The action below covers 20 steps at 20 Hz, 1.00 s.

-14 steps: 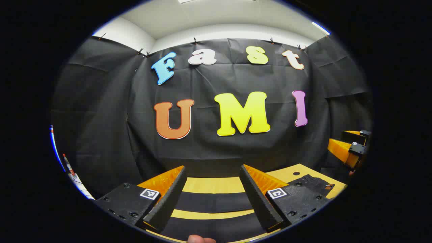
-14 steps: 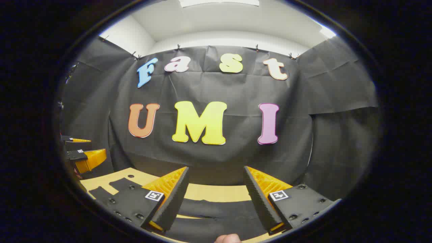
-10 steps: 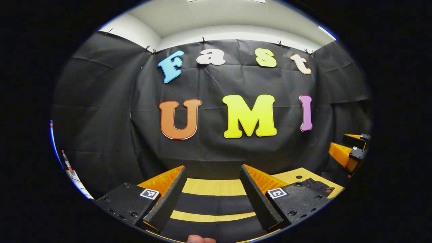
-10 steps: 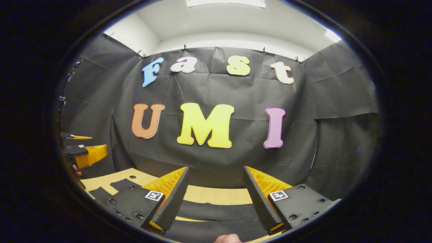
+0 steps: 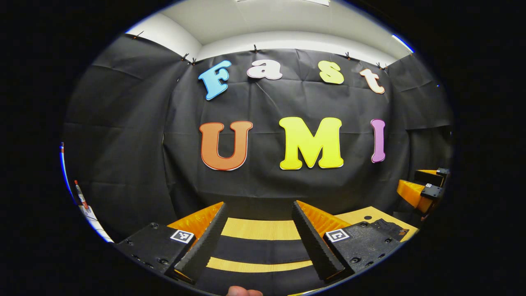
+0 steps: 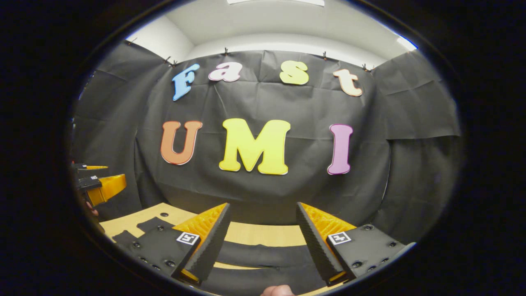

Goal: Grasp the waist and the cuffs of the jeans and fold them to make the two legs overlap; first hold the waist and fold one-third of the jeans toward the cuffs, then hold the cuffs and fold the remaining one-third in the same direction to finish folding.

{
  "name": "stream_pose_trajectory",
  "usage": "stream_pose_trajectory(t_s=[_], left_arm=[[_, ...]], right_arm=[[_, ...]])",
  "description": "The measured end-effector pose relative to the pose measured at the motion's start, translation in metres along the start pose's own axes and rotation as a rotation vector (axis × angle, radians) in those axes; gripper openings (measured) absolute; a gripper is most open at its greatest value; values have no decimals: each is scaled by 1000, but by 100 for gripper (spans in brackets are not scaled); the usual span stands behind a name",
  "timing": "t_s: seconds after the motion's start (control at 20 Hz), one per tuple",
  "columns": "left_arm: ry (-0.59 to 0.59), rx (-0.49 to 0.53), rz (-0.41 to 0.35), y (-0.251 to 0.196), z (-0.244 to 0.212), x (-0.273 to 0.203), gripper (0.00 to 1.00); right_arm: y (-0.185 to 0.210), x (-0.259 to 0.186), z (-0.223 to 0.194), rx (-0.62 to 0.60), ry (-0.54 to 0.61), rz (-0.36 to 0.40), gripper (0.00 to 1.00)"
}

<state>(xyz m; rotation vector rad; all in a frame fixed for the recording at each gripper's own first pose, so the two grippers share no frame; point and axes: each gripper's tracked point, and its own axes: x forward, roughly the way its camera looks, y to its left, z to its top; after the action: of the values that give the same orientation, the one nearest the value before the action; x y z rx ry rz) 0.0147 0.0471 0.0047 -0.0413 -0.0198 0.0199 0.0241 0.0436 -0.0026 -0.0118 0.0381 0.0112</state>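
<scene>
Black jeans lie flat on the wooden table (image 5: pixel 259 229). In the left gripper view two dark bands of the jeans (image 5: pixel 259 248) cross the table below my left gripper (image 5: pixel 258 204), which is open and holds nothing. Their waist end (image 5: pixel 389 227) shows at the right. My right gripper (image 5: pixel 423 190) hovers beyond it at the far right. In the right gripper view my right gripper (image 6: pixel 263 204) is open above the jeans (image 6: pixel 263 258), empty. My left gripper (image 6: pixel 98 186) hangs at the far left above another part of the jeans (image 6: pixel 150 225).
The black cloth wall (image 5: pixel 263 185) stands close behind the table's far edge. A white strip with a red pen (image 5: pixel 84 203) shows at the far left. A thumb (image 5: pixel 244 292) rests at the bottom edge, and another thumb (image 6: pixel 277 291) in the right gripper view.
Both views have drifted slightly, with the wall sliding a little to the right. Both grippers stay open above the jeans, and the jeans have not moved.
</scene>
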Motion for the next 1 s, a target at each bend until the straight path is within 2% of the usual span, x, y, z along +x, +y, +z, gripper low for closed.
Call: stream_pose_trajectory(t_s=[0.15, 0.2, 0.25, 0.45, 0.6, 0.75, 0.9, 1.0], left_arm=[[9, -4, 5, 5, -6, 4, 100], [15, -6, 5, 6, -7, 6, 94], [20, -5, 8, 7, -10, 8, 100], [39, -16, 31, 20, -20, 10, 100], [90, -43, 68, 36, -40, 12, 100], [198, -105, 125, 66, -79, 8, 100], [352, -231, 202, 101, -135, -14, 100], [473, -338, 275, 123, -181, -38, 100]], right_arm=[[-1, 3, -2, -4, -2, -10, 96], [-3, 2, -3, -6, -3, -11, 96], [-6, 2, -3, -10, -3, -13, 96], [-31, 6, -11, 0, 16, -32, 98], [-76, 8, -29, 20, 64, -95, 97], [-134, 2, -60, 53, 151, -161, 96], [-201, -11, -100, 83, 267, -236, 98], [-240, -25, -132, 147, 357, -280, 97]])
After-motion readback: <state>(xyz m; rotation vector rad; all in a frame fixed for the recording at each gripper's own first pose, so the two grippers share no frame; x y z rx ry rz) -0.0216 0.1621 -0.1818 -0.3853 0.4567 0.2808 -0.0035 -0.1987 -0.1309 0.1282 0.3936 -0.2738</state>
